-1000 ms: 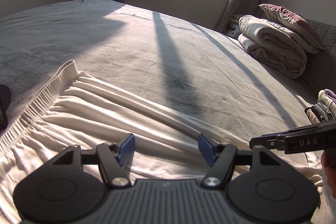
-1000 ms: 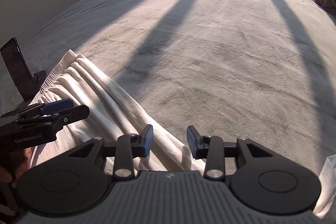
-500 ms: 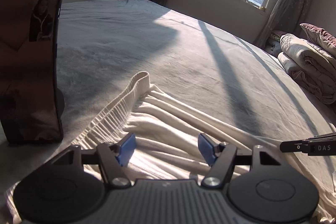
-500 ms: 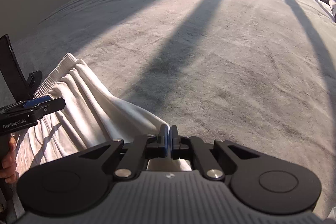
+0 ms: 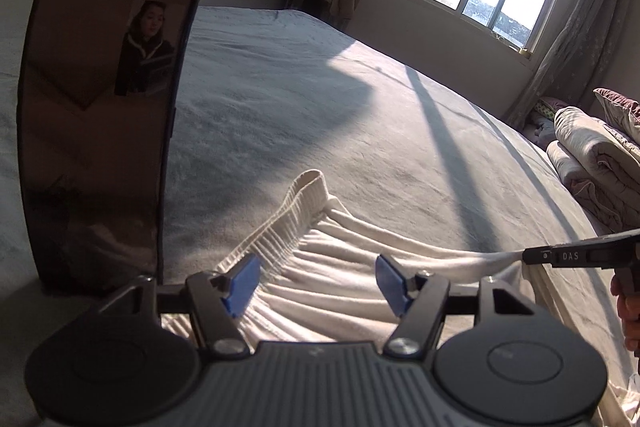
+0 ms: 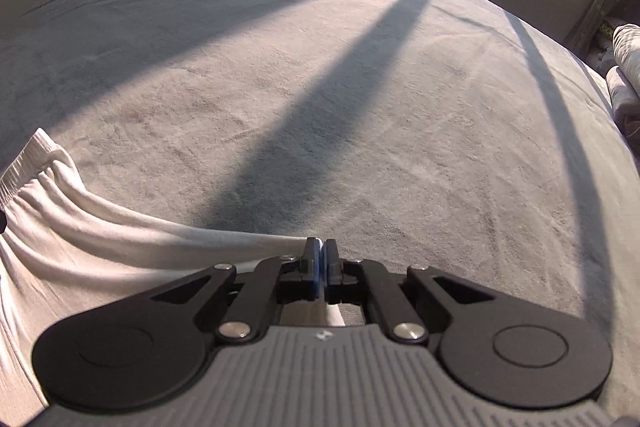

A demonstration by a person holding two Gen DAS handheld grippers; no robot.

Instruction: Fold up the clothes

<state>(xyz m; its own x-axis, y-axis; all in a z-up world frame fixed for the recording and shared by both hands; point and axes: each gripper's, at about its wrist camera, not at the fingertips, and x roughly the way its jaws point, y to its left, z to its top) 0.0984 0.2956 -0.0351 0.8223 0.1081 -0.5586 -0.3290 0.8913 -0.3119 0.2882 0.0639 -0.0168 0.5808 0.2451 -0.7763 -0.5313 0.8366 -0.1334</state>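
My right gripper (image 6: 321, 269) pinches the white pants' (image 5: 344, 283) edge on the grey bed (image 6: 320, 87). My left gripper (image 5: 316, 285) is wide, over the waistband (image 5: 280, 227) at 12 o'clock. I think it should grab there next.

Grey bed (image 6: 360, 75), sunlit with 2 long shadow bars across it. White garment (image 5: 320, 267) with ribbed elastic waistband lies gathered at near edge. Phone (image 5: 104, 115) stands upright at near-left. Folded quilts (image 5: 592, 159) stacked at far-right edge.
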